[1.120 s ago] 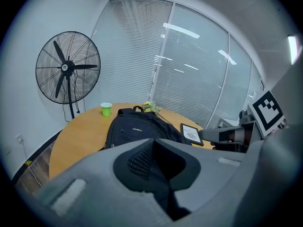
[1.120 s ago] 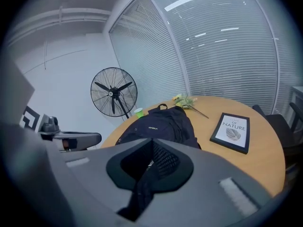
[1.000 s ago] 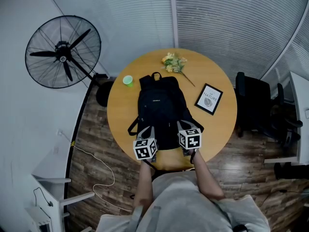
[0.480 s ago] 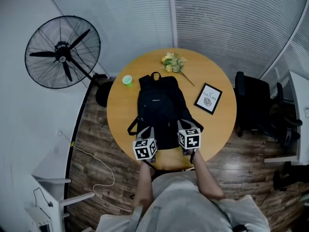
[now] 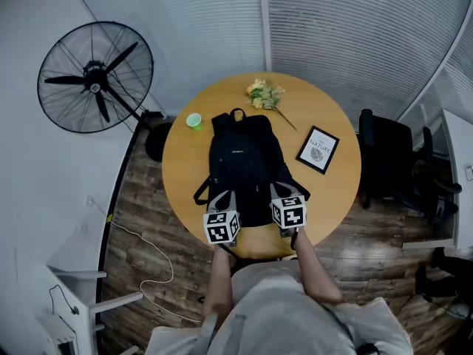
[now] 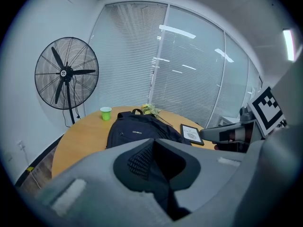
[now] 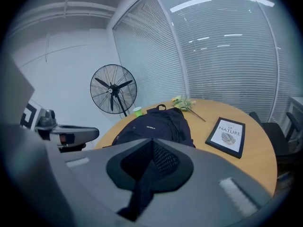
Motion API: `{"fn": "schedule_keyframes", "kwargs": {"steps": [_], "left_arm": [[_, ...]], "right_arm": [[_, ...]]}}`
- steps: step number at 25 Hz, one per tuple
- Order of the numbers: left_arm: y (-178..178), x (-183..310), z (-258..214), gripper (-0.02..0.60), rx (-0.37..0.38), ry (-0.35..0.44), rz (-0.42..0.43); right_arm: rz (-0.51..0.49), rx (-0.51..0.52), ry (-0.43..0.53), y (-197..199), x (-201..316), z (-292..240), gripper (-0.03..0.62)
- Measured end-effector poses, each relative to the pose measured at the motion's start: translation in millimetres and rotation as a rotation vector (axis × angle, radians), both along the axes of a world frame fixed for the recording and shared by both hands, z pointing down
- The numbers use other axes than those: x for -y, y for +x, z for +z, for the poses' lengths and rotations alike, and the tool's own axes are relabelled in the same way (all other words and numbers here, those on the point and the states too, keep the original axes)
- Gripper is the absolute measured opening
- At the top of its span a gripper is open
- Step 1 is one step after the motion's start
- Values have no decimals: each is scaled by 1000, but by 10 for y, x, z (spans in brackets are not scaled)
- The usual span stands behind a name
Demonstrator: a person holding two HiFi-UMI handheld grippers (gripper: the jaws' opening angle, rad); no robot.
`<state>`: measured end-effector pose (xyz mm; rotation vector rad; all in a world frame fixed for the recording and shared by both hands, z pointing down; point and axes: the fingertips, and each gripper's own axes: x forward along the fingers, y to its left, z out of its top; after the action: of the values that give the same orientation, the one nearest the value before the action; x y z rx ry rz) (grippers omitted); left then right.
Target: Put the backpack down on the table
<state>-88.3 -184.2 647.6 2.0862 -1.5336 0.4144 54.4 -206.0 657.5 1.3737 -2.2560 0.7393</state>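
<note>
A black backpack (image 5: 244,161) lies flat on the round wooden table (image 5: 181,172), its top handle pointing away from me. My left gripper (image 5: 223,202) is at its near left corner, shut on black mesh padding of the backpack (image 6: 137,129). The right gripper (image 5: 281,192) is at the near right corner, also shut, with a black mesh strap pinched between its jaws. In the left gripper view the left gripper (image 6: 154,143) has dark fabric filling the notch at its jaws. It is the same for the right gripper (image 7: 152,143) over the backpack (image 7: 158,122) in the right gripper view.
A green cup (image 5: 194,121) stands left of the backpack's top. Yellow flowers (image 5: 264,95) lie at the far edge, and a framed picture (image 5: 318,149) lies to the right. A standing fan (image 5: 94,78) is left of the table and a black chair (image 5: 388,161) is to its right.
</note>
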Motion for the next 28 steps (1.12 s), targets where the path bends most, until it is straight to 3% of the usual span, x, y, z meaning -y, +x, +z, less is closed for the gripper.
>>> {"fn": "schedule_keyframes", "kwargs": {"steps": [28], "left_arm": [[65, -86, 28, 5, -44, -12, 16]], "right_arm": [[-35, 23, -1, 16, -82, -50, 2]]}}
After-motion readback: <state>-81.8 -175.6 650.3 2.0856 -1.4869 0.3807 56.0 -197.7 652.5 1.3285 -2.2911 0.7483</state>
